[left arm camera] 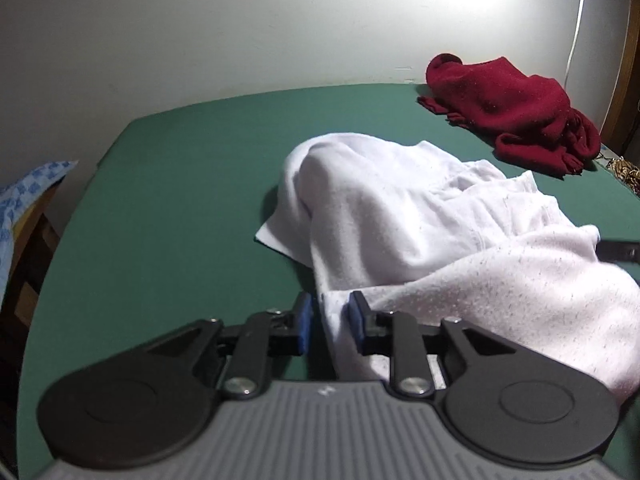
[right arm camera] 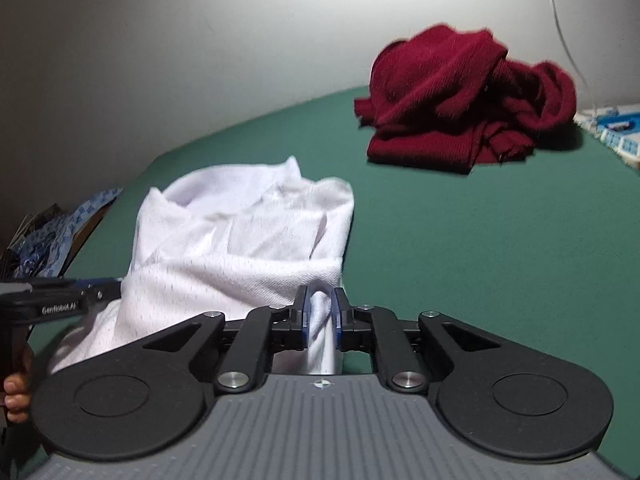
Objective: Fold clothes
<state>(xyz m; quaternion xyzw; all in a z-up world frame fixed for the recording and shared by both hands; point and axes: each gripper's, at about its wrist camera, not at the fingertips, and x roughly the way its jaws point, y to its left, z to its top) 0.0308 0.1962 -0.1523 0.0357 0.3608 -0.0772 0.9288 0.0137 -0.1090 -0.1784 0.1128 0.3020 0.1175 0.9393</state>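
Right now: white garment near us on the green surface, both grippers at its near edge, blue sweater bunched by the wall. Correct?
Not quite: the bunched sweater by the wall is dark red, not blue; the right wrist view shows it plainly. The rest stands: the white garment lies near on the green surface, with the right gripper and left gripper at its near edge.

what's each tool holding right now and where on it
Right tool: pinches a bunched edge of the white garment. Left tool: cloth between its jaws, not yet clamped.

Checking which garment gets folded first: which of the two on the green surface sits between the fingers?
The white garment, crumpled at the near edge; its fabric runs between both grippers' fingers. The dark red garment lies bunched by the far wall, untouched.
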